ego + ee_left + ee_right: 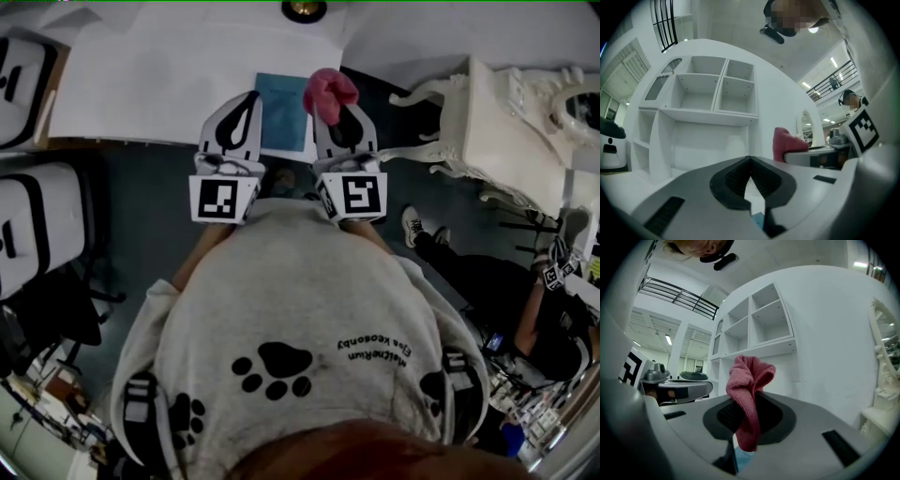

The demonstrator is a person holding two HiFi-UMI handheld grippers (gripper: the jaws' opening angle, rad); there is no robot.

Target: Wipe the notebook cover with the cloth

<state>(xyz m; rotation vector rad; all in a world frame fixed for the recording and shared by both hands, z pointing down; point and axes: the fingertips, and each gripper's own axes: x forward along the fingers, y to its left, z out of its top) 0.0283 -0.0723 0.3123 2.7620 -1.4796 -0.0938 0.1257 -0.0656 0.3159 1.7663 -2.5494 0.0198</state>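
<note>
Pink cloth (328, 92) pinched in right gripper (337, 120) partly covers blue notebook (281, 108); left gripper (750, 160) closed, empty.

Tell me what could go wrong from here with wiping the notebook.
1. The cloth sits bunched in the fingers of the right gripper, so little of it may touch the cover, or it may pull loose.
2. The left gripper is shut and not visibly pressing the notebook, which lies at the table's near edge; a stroke could slide it off.
</note>
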